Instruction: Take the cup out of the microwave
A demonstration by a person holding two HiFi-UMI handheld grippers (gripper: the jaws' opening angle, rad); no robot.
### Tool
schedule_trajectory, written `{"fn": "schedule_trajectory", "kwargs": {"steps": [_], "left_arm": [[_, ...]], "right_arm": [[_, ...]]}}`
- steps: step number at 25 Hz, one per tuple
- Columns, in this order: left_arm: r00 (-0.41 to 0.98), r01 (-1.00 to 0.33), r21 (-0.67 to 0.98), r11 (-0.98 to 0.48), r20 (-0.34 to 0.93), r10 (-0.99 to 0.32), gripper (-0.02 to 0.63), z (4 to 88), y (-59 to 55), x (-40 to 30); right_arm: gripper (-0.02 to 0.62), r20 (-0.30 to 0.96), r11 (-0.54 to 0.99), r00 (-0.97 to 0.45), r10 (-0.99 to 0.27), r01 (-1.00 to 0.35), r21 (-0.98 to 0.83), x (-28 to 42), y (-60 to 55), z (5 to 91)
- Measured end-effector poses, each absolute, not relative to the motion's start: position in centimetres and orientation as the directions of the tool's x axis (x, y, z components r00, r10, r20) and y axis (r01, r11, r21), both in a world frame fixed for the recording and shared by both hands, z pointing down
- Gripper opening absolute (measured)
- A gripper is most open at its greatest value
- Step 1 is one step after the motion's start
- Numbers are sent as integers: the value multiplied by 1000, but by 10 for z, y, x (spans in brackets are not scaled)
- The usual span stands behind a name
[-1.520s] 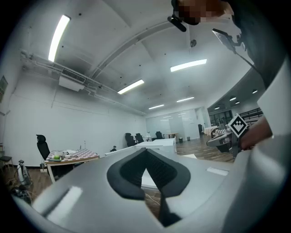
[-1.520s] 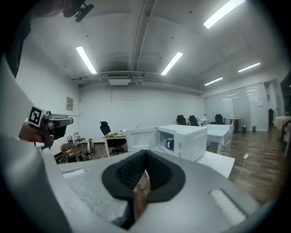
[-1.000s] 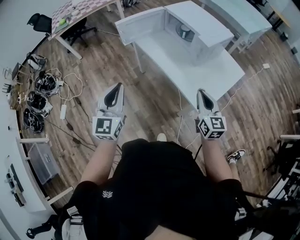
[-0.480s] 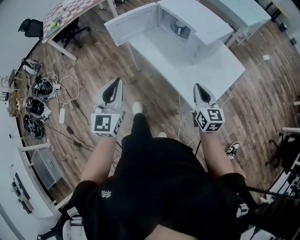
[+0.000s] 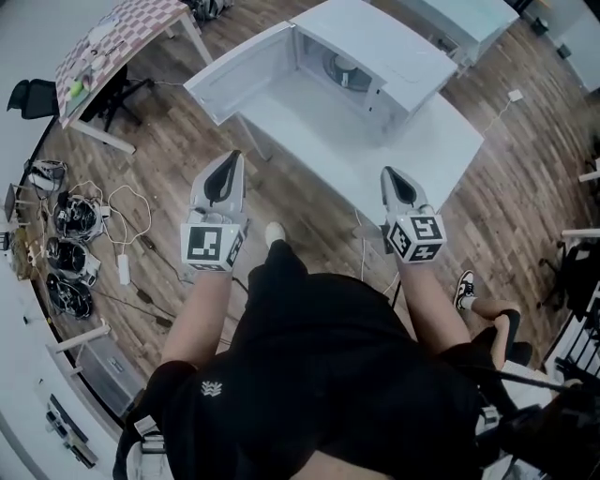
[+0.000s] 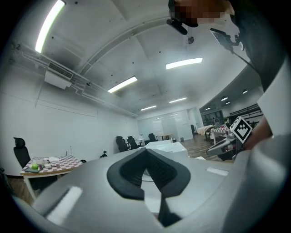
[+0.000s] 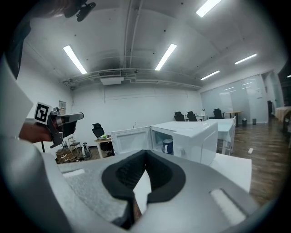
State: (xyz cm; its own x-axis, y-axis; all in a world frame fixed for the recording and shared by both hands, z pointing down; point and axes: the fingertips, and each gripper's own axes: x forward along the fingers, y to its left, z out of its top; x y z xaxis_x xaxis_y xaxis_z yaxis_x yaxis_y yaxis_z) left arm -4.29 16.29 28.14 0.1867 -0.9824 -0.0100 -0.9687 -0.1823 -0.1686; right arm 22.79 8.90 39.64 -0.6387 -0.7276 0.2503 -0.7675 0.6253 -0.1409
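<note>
A white microwave [image 5: 375, 58] stands on a white table [image 5: 394, 141] with its door [image 5: 246, 67] swung open to the left. Inside it sits a dark blue cup [image 5: 343, 75], which the right gripper view shows as a mug [image 7: 168, 146] in the open cavity. My left gripper [image 5: 234, 157] is held over the wooden floor, short of the table's near left corner. My right gripper [image 5: 387, 172] hovers at the table's near edge. Both point toward the microwave, well short of it. Each has its jaws together, with nothing between them [image 6: 146, 150] [image 7: 145, 153].
A checkered table [image 5: 112, 37] and a black chair [image 5: 28, 94] stand at the far left. Cables and gear [image 5: 70, 234] lie on the floor at the left. Another white table [image 5: 459, 14] stands behind the microwave. A cord runs under the table to a plug [image 5: 514, 96].
The person has stepped toward the table, so the microwave and table sit closer and larger in view. Both grippers came forward with the body, still shut.
</note>
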Motion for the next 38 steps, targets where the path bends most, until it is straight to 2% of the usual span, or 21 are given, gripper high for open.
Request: {"fn": "schedule_trajectory", "kwargs": {"steps": [20,29,38], "left_arm": [[397,-906,-156,-393,7,-918,6,280,3,-156],[495,-858,-166,-486,-12,-869,6,291,-48,-171],[540,-832,-153,-534,-2,-842,6,306,-100,-145]], "right_arm": [[0,285,423,-438,-853,-899,-116,117,-37,395],[0,273,343,-349,-897,-937,-72,87,-76,389],[0,242,323,-325,-914,-945,-49,86,-127,398]]}}
